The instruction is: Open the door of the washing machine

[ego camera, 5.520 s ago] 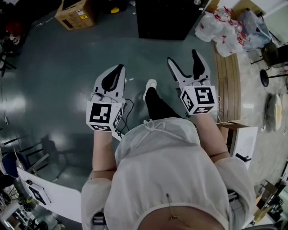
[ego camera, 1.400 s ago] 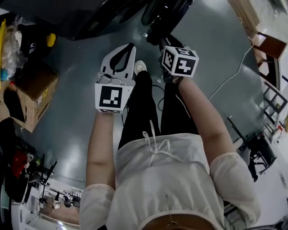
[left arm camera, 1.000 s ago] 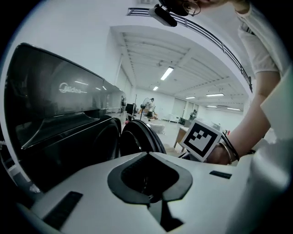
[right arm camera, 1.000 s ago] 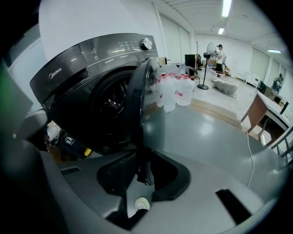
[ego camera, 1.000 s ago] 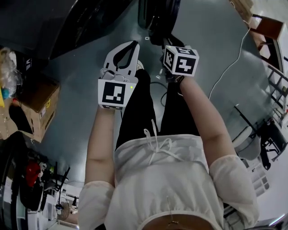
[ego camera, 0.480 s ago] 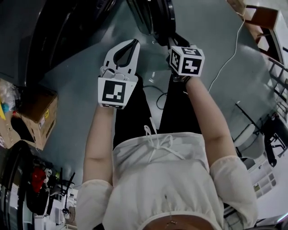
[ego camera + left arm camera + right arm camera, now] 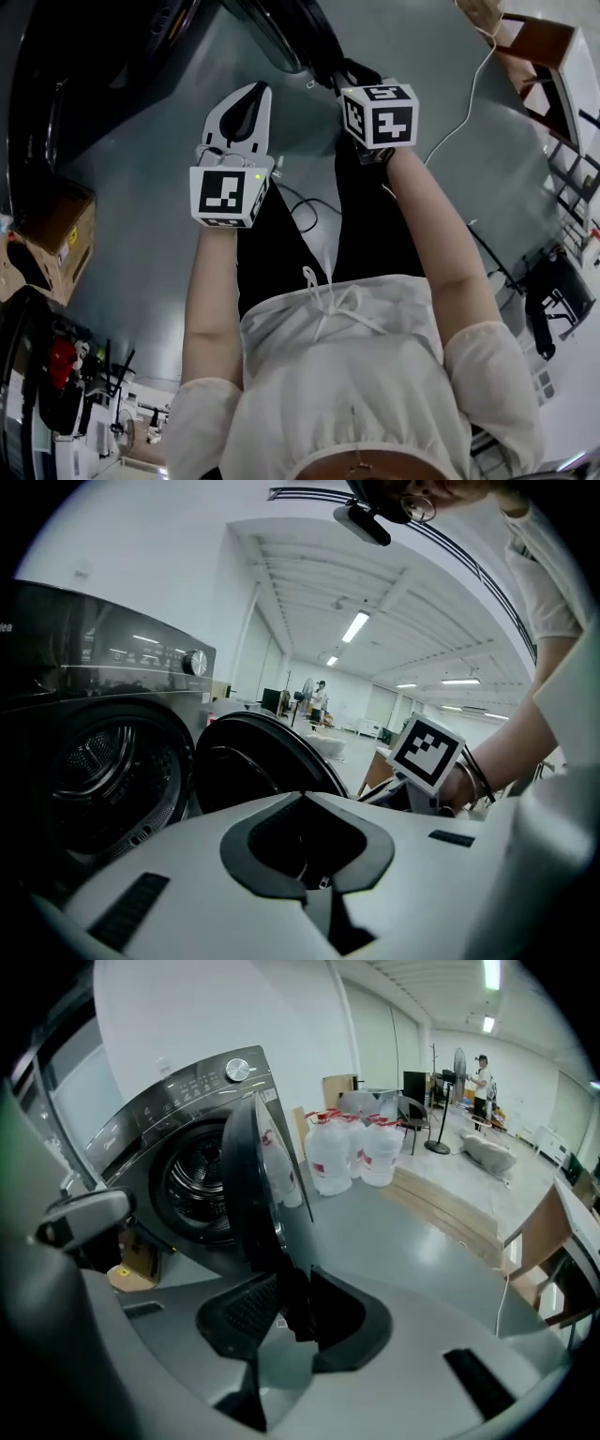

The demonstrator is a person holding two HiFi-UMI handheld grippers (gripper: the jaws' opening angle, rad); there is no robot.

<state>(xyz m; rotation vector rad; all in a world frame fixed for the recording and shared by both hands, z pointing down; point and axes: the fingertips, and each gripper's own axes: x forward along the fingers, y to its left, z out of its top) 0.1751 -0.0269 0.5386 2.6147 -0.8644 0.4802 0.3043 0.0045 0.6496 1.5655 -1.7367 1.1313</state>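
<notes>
Floor [image 7: 403,1241] of glossy grey spreads open right of the dark grey front-loading washing machine [image 7: 178,1138], up to clear plastic water jugs [image 7: 352,1152] and a low wooden platform [image 7: 450,1204]. Its round black glass door [image 7: 246,1185] stands swung out from the drum [image 7: 202,1180], its rim between the right gripper's [image 7: 291,1302] pads, whose jaws are just easing apart. The left gripper [image 7: 306,796], jaws together and empty, points toward the door.

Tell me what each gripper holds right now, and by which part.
The right gripper grips the washing machine door by its free edge, jaws starting to open. The left gripper is shut and holds nothing.
</notes>
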